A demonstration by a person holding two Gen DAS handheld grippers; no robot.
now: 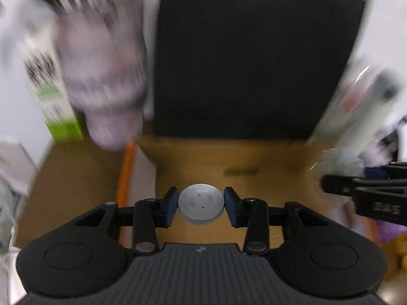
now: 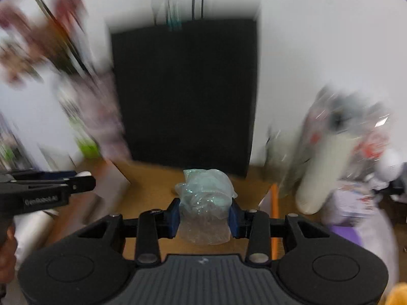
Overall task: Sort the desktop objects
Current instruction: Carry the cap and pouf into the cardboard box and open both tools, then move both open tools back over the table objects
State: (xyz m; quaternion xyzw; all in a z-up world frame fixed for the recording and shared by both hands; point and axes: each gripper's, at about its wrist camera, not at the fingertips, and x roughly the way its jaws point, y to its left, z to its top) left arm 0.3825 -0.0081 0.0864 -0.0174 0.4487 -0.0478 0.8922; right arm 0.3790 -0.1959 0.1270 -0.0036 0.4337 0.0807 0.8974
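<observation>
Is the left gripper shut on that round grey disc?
Shut: the left gripper's blue pads touch both sides of the round grey disc.

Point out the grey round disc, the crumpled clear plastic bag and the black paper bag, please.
grey round disc (image 1: 201, 201): left wrist view, centre of its flat face.
crumpled clear plastic bag (image 2: 206, 190): right wrist view, its bunched upper part.
black paper bag (image 2: 185, 89): right wrist view, middle of its front panel.

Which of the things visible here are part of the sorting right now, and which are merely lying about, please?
In hand: round grey disc in left gripper; crumpled clear plastic bag in right gripper.

Lying about: black panel, green-and-white carton, white bottle.
</observation>
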